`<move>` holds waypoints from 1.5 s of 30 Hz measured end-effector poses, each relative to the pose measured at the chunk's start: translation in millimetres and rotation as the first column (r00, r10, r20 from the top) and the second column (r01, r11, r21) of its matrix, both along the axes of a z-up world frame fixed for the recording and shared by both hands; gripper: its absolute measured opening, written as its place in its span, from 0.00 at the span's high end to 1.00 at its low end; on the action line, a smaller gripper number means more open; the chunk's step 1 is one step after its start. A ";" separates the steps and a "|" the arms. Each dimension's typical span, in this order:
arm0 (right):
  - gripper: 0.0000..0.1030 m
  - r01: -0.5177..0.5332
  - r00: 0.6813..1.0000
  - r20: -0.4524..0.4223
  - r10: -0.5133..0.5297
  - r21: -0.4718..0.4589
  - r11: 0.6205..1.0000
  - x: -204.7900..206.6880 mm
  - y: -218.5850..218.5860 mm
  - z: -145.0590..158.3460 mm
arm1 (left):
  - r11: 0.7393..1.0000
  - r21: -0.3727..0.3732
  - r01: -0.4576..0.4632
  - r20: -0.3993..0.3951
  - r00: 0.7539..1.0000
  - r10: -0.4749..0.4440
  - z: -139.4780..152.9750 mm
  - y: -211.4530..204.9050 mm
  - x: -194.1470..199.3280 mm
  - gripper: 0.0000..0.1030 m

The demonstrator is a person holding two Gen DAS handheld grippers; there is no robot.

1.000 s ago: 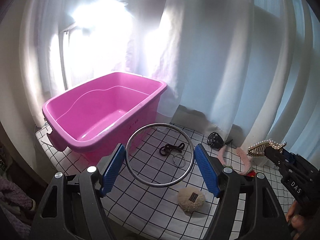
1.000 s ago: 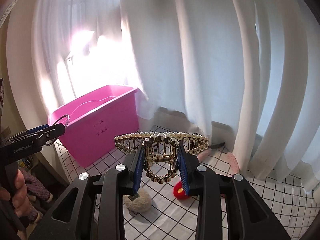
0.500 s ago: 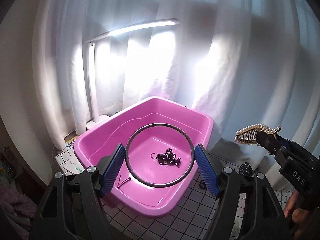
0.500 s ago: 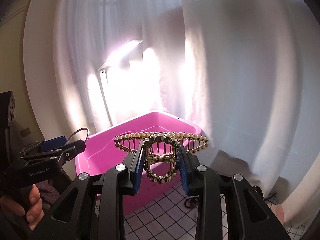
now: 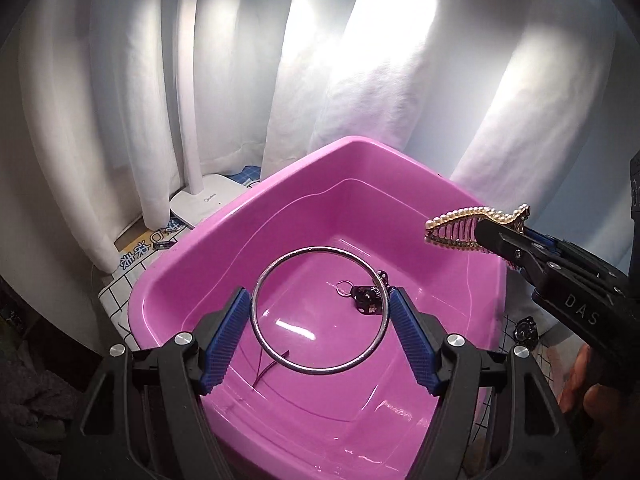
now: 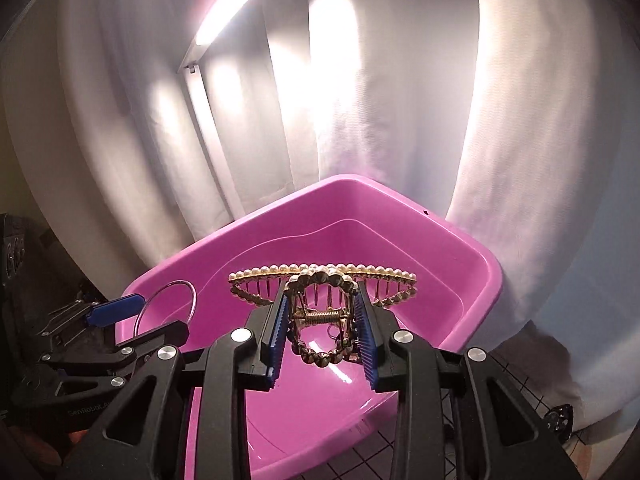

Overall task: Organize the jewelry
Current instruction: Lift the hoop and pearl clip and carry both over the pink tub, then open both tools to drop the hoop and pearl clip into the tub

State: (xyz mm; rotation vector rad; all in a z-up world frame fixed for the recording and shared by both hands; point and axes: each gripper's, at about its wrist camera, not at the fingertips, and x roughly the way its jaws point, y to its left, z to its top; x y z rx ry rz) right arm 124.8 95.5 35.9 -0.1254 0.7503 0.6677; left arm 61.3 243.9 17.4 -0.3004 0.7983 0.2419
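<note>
My left gripper [image 5: 320,332] is shut on a large silver ring [image 5: 276,356] and holds it above the pink tub [image 5: 224,236]. My right gripper [image 6: 322,328] is shut on a gold hair claw with pearls [image 6: 320,280], also above the tub [image 6: 472,252]. The claw [image 5: 460,228] shows at the right in the left wrist view, over the tub's right rim. The ring [image 6: 176,296] shows at the left in the right wrist view. A black trinket with a small ring [image 5: 366,296] and a thin dark hairpin [image 5: 266,368] lie on the tub floor.
A white desk lamp [image 5: 200,184] stands behind the tub at the left, before white curtains [image 5: 360,80]. The tub sits on a white grid-patterned cloth [image 5: 120,292]. A small black item [image 5: 524,330] lies on the cloth right of the tub.
Both grippers have moved left from the cloth to above the pink tub, still holding the ring and the hair claw. The tub now fills both views.
</note>
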 end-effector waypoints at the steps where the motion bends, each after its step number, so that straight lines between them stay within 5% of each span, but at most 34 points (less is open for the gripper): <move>1: 0.70 -0.002 1.000 -0.030 0.001 -0.016 1.000 6.0 3.3 -4.2 | 1.000 -0.010 0.003 -0.013 1.000 -0.003 -2.3 3.1 3.9 0.33; 10: 0.70 -0.029 0.964 -0.267 -0.017 -0.168 0.985 58.3 35.7 -43.1 | 0.997 -0.075 -0.007 -0.140 0.990 -0.004 -25.2 24.2 34.7 0.33; 20: 0.70 -0.010 0.925 -0.371 -0.080 -0.234 0.972 91.2 51.6 -69.6 | 0.992 -0.123 -0.002 -0.241 0.970 -0.028 -46.6 34.9 59.1 0.32; 40: 0.70 0.019 0.913 -0.386 -0.129 -0.277 0.961 116.4 69.0 -84.0 | 0.986 -0.163 -0.022 -0.339 0.940 -0.035 -63.0 43.1 73.7 0.31; 45: 0.68 0.024 0.915 -0.381 -0.131 -0.273 0.962 111.9 65.0 -81.6 | 0.992 -0.127 -0.024 -0.331 0.944 -0.019 -57.6 41.9 71.0 0.20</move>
